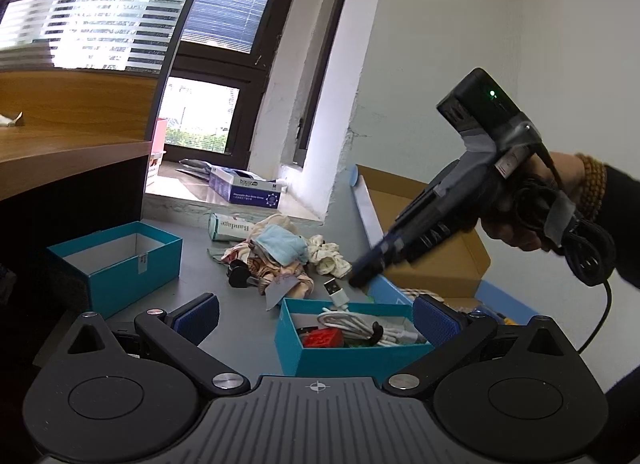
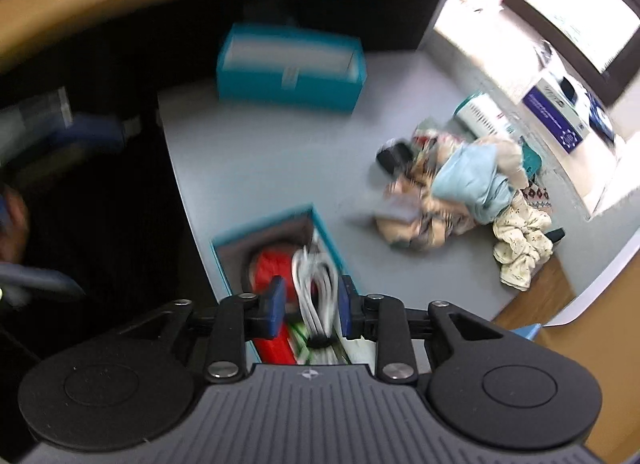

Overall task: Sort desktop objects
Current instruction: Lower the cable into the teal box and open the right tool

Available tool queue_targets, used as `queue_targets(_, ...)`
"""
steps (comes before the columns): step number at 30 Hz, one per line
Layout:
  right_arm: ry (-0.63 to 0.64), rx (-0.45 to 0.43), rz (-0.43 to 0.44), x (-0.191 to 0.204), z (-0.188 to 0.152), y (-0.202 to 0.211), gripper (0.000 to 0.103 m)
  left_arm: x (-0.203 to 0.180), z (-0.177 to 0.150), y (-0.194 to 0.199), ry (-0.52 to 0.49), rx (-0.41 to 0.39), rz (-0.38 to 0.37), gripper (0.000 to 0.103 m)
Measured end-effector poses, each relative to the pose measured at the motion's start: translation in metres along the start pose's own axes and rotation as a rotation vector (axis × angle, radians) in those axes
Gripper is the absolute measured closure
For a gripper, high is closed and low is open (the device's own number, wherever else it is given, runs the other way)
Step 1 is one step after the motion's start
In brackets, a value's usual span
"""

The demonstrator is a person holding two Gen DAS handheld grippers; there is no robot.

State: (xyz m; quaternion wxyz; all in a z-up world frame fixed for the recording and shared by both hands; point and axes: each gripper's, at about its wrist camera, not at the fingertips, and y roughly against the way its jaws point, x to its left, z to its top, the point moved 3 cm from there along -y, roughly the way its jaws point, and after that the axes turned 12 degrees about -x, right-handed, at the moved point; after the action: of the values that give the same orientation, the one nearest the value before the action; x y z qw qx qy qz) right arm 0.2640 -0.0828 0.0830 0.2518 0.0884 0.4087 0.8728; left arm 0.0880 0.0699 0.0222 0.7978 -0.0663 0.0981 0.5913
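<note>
The right claw (image 2: 307,306) points steeply down over the near teal box (image 1: 344,356) at the table's front edge, its blue pads narrow with the coiled white USB cable (image 2: 316,284) between them but not pressed. A red block (image 1: 323,338) lies in that box too. The left claw (image 1: 316,320) hangs wide and empty. An empty teal box (image 1: 120,264) sits near the table's left edge, a heap of cloths (image 1: 280,256) mid-table.
</note>
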Motion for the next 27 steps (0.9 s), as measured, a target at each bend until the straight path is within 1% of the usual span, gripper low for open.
queue_targets(1, -0.034, -0.028, -0.011, -0.013, 0.011, -0.014, 0.096, 0.000, 0.001, 0.000, 0.002, -0.003, 0.001, 0.000)
queue_targets(2, -0.059, -0.050, -0.010, -0.015, 0.012, -0.014, 0.099, -0.001, 0.001, 0.001, -0.001, -0.006, 0.000, 0.000)
queue_targets(3, -0.077, -0.065, 0.012, -0.013, 0.012, -0.014, 0.101, -0.001, 0.001, 0.002, -0.005, -0.009, -0.002, 0.000)
queue_targets(5, -0.113, -0.097, 0.057, -0.011, 0.012, -0.015, 0.102, -0.002, 0.001, 0.001, -0.014, -0.003, 0.003, 0.000)
queue_targets(6, -0.128, -0.114, 0.061, -0.010, 0.012, -0.016, 0.102, -0.002, 0.001, 0.001, -0.019, 0.000, 0.005, 0.000)
queue_targets(9, -0.165, -0.172, 0.017, -0.011, 0.015, -0.022, 0.101, -0.002, 0.001, 0.002, -0.031, 0.004, 0.016, 0.000)
queue_targets(11, -0.224, -0.211, 0.002, -0.023, 0.016, -0.025, 0.101, -0.001, 0.001, 0.002, -0.030, 0.000, 0.016, 0.000)
queue_targets(12, -0.251, -0.217, 0.002, -0.028, 0.016, -0.027, 0.101, -0.001, 0.001, 0.002, -0.028, 0.001, 0.017, 0.000)
queue_targets(14, -0.270, -0.190, 0.021, -0.029, 0.011, -0.034, 0.102, 0.000, 0.001, 0.001, -0.025, 0.004, 0.020, 0.000)
queue_targets(16, -0.255, -0.165, 0.027, -0.025, 0.005, -0.039, 0.101, 0.000, -0.001, -0.001, -0.024, 0.014, 0.024, 0.000)
queue_targets(21, -0.233, -0.136, 0.041, -0.018, -0.009, -0.045, 0.101, -0.002, -0.001, -0.003, -0.024, 0.018, 0.012, 0.000)
queue_targets(27, -0.258, -0.148, 0.062, -0.018, -0.018, -0.044, 0.101, -0.004, -0.002, -0.005, -0.042, 0.029, 0.011, 0.000)
